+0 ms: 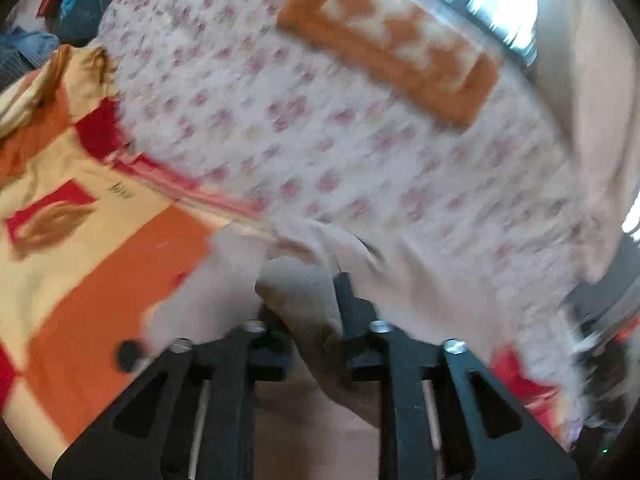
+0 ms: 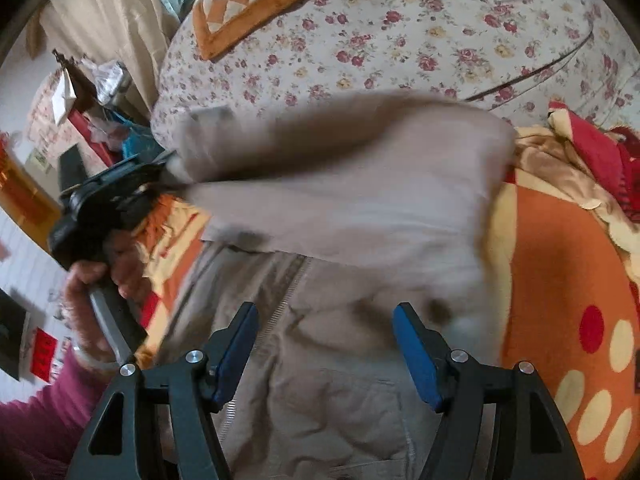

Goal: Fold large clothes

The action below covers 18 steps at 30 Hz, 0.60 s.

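1. Beige zip jacket [image 2: 320,320] spread on orange-and-cream blanket [image 2: 560,264], itself over a floral bedsheet [image 2: 400,40]; zipper [image 2: 288,288] running down the front panel, just left of centre in the right wrist view.
2. Left gripper [image 1: 298,300] pinched on a bunch of the beige cloth, jaws narrow with fabric between; seen from the right wrist view at the far left edge of the garment, carrying a sleeve or side panel [image 2: 340,168] lifted and blurred across the body.
3. Right gripper [image 2: 324,344] hovering over the lower front, blue pads [image 2: 416,356] wide apart, nothing held.
4. Judged step: side section being folded inward over the torso.
5. For a clean fold: sweep low and level, lay the fold edge parallel to the zipper, release only once cloth is flat.
6. Right jaws better used to pin the body near the zipper so the base layer stays put, then smooth the puckers near the hem.
7. Risk: blanket snagged with the jacket; orange checkered cushion [image 2: 256,4] well clear.
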Tool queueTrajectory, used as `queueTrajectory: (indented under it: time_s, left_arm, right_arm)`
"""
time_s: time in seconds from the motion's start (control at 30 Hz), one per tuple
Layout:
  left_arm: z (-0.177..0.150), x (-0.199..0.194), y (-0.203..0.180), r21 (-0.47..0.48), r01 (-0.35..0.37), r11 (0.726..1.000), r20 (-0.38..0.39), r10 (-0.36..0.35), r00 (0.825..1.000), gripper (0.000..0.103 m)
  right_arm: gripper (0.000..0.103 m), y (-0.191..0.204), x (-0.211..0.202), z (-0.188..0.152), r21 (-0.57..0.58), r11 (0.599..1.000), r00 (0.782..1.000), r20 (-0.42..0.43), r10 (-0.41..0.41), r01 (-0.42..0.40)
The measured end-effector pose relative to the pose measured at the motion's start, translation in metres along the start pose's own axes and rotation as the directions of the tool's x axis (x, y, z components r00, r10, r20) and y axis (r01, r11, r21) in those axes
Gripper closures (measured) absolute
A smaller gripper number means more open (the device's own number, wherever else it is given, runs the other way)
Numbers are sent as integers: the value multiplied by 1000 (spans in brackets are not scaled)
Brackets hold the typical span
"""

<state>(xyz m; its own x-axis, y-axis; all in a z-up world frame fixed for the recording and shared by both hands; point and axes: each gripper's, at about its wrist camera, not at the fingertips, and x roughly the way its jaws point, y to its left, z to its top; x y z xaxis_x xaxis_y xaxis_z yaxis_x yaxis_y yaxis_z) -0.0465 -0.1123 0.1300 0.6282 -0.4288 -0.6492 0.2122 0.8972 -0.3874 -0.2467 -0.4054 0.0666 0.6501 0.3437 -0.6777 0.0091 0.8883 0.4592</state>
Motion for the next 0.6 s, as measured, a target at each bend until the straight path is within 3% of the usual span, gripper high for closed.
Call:
queueTrajectory:
  time_s: [0.03,0.1,0.27,0.33,0.43,0.5,0.53,0.6]
  left_arm:
    - [-2,11,4,6,-7,1000,-80,7,997,62]
    - [-10,28,19,-23,18,1000,-191,-22,981,61]
    - [-13,23,37,-74,10,997,-165,-22,986,56]
    - [-11,22,42,-76,9,997,-173,-22,985,56]
    - [-6,16,50,-82,5,997,-162,-18,987,55]
    - [-5,13,52,-89,2,996,-152,-16,988,54]
    - [-4,10,55,-92,1,996,-144,-14,990,53]
    - [0,7,60,-98,-10,995,-122,-2,992,46]
  right_arm:
    - [36,-1,2,0,-1,1000,1000,-3,-24,24]
    - [36,-2,4,0,-2,996,996,1,-94,94]
    - [36,2,4,1,-87,963,967,33,-252,254]
    - [36,7,13,3,-153,927,940,28,-341,341]
    - [36,7,25,4,-225,883,909,42,-414,412]
    - [36,7,35,6,-273,834,872,38,-488,479]
    - [36,9,36,5,-297,821,865,32,-501,487]
    - [36,13,27,3,-319,838,886,16,-463,443]
